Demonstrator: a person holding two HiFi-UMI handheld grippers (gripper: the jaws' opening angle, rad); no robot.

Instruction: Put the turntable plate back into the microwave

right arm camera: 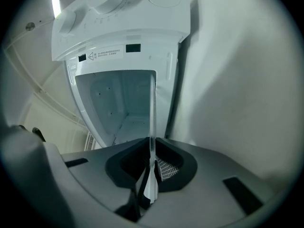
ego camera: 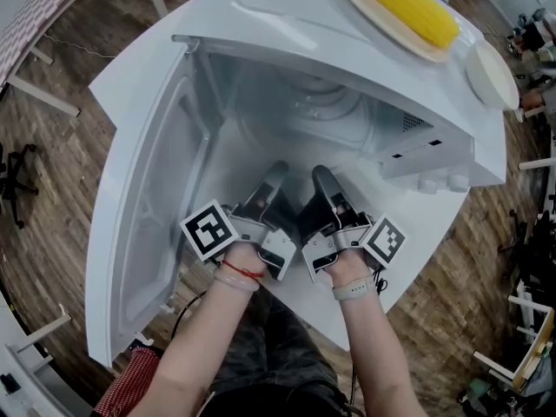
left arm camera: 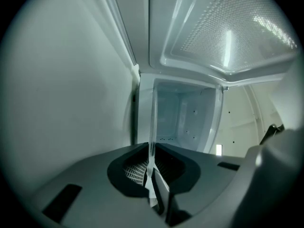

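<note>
The clear glass turntable plate (ego camera: 334,115) lies inside the open white microwave (ego camera: 261,24), its ringed surface faint against the cavity floor. Both grippers reach into the cavity mouth side by side. My left gripper (ego camera: 274,179) is shut on the plate's near rim, and my right gripper (ego camera: 323,181) grips the same rim just to its right. In the left gripper view the plate (left arm camera: 153,122) shows edge-on as a thin glass line pinched in the gripper (left arm camera: 153,175). The right gripper view shows the same glass edge (right arm camera: 152,108) clamped in that gripper (right arm camera: 151,172). I cannot tell whether the plate rests on the floor.
The microwave door (ego camera: 148,207) hangs open to the left. On top of the microwave sit a corn cob (ego camera: 408,7) on a wooden plate and a white dish (ego camera: 491,72). Control knobs (ego camera: 434,181) are on the right front. Wooden floor surrounds the white table.
</note>
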